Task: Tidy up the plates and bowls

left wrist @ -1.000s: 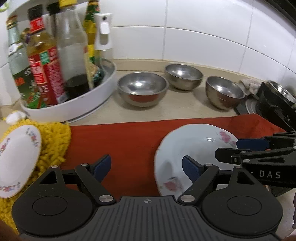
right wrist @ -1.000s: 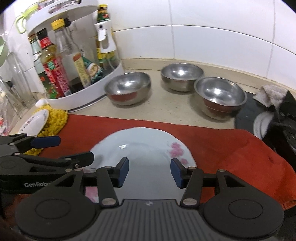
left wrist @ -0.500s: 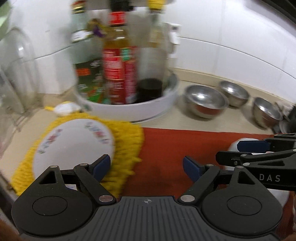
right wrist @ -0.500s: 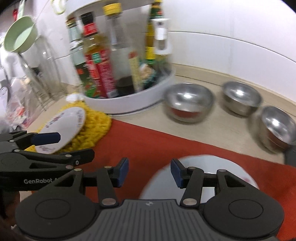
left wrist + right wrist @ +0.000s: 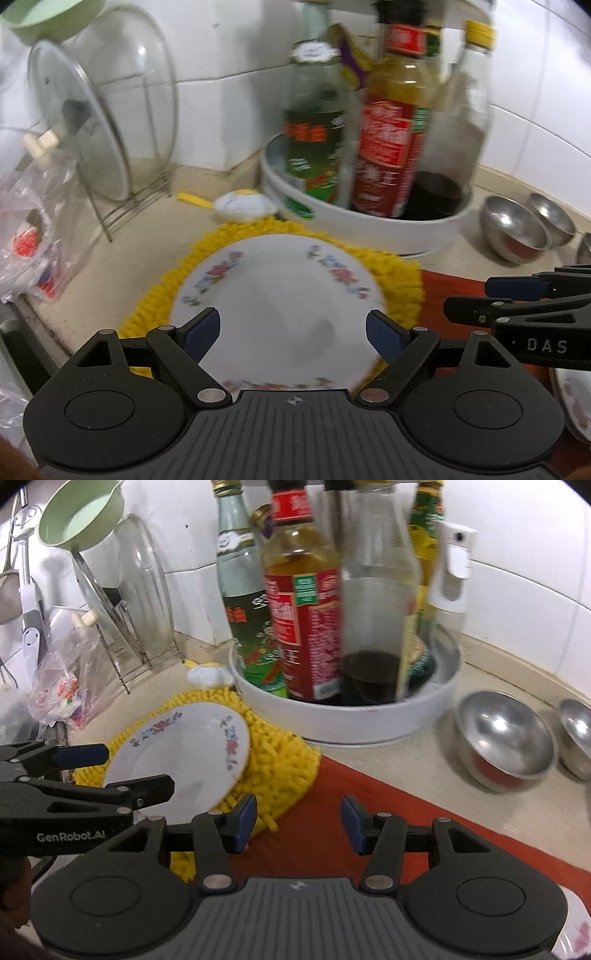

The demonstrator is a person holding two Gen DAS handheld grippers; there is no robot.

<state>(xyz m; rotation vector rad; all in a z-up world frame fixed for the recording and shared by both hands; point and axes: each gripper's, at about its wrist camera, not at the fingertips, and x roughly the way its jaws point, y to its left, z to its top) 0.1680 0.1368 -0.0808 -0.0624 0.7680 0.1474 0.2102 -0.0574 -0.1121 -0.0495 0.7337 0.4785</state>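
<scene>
- The floral plate [image 5: 273,306] lies on a yellow mat [image 5: 402,273] toward the left end of the surface [image 5: 122,266], just in front of the white bottle tray [image 5: 369,225] that stands by the wall.
- The left gripper [image 5: 293,334] hovers over the near half of this plate with its fingers [image 5: 201,330] released, wide apart and grasping nothing; I cannot tell whether they touch the plate.
- The right gripper [image 5: 298,821] hangs over the red cloth [image 5: 369,805] just right of the mat, fingers also spread and empty.
- Handling, as a judgement: the plate looks like glazed ceramic, so stiff, fairly heavy, slick and likely to chip if knocked against the tray or another plate. The raised rim is the sensible place to pinch, one finger above and one below; the soft mat should let a finger slide under the edge.
- The steel bowls [image 5: 506,738] near the back edge, right of the tray, look light, rigid and slippery; their thin rims are the obvious hold.
- The left view shows the plate almost whole and centred, plus a sliver of a second plate [image 5: 572,398] at the lower right.
- The right view shows instead the plate sitting tilted on the mat, the left gripper reaching over its near edge, and a green bowl [image 5: 81,513] hanging on the wall above the lid rack [image 5: 125,627].
</scene>
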